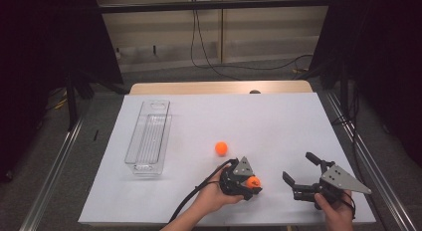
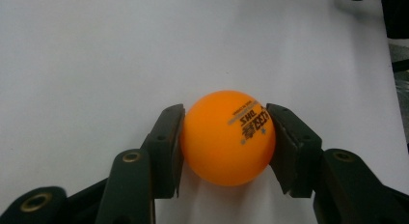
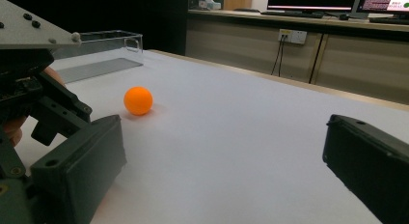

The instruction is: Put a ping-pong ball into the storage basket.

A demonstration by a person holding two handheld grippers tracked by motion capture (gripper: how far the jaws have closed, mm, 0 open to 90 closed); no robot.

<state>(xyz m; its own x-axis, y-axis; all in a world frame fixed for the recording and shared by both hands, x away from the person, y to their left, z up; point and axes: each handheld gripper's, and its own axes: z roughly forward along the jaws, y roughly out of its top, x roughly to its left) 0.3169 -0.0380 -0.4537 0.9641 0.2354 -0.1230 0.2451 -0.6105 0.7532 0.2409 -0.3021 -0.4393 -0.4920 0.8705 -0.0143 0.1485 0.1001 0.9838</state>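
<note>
White paper-covered table [image 1: 278,116], clear plastic bin [image 1: 148,139] far left. Left gripper [image 1: 247,185] clamped on orange ping-pong ball [image 2: 226,137], pads [image 2: 166,147] at its widest girth, near table's front edge. Second ball [image 1: 221,148] loose mid-table. Right gripper [image 1: 301,172] wide open, empty. Light, hollow, smooth shell: prone to squirt out or dent; hold centred, gentle.

The table [image 1: 278,116] carries a white sheet covering nearly the whole top; a strip of bare wood shows along the far edge, in the upper centre of the high view. A clear plastic tray [image 1: 148,137] lies directly on the sheet at centre left. A loose orange ball [image 1: 221,148] rests on the sheet at centre, to the right of the tray and apart from it.
</note>
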